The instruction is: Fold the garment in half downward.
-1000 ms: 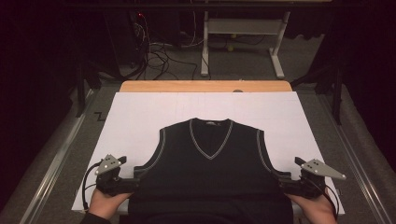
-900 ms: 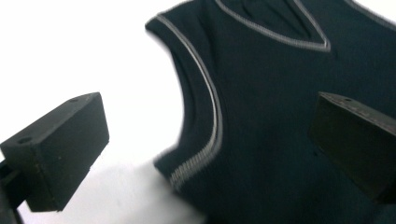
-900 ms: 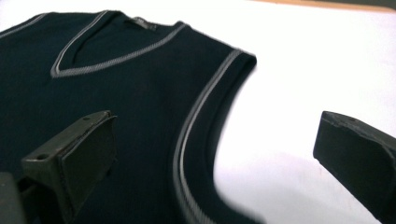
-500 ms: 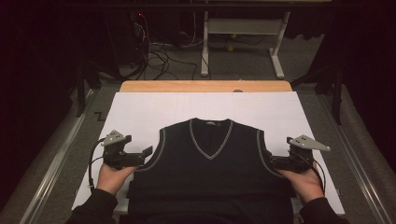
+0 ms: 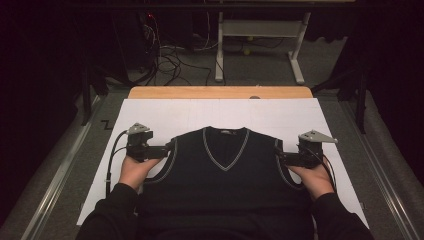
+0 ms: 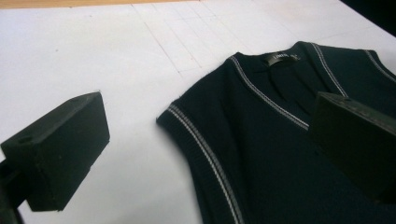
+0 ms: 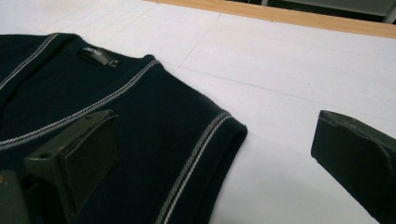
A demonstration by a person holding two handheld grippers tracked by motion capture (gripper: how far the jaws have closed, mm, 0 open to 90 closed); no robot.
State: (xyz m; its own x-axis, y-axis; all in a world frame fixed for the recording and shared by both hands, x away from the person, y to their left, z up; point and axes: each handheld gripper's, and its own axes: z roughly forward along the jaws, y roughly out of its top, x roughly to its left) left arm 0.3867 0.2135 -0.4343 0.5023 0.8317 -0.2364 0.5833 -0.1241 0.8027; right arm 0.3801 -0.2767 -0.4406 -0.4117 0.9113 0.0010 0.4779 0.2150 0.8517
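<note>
One dark sleeveless vest (image 5: pixel 225 175) lies flat on the white sheet (image 5: pixel 165 112) that covers the table (image 5: pixel 220 92). Its V-neck points to the far side, and its near edge hangs toward the person. Pale stripes run along the neck and both armholes.

The left gripper (image 5: pixel 169 147) sits just beside the vest's left shoulder corner. Its jaws stand wide apart — one over the bare white sheet, the other over the dark cloth, with the corner between them. The right gripper (image 5: pixel 278 155) does the same at the right shoulder corner, jaws wide apart and holding nothing.

What could go wrong? If a gripper closes too high, it may catch no cloth at all, since the corner lies flat on the sheet. If it digs too low, it may pinch the white sheet along with the vest and drag it. If one side grabs well and the other slips, the vest will likely twist or bunch up when it is lifted.

Counted up — one vest, one white sheet, one table, two grippers and two hands, the left hand (image 5: pixel 134 170) and the right hand (image 5: pixel 315 177).
</note>
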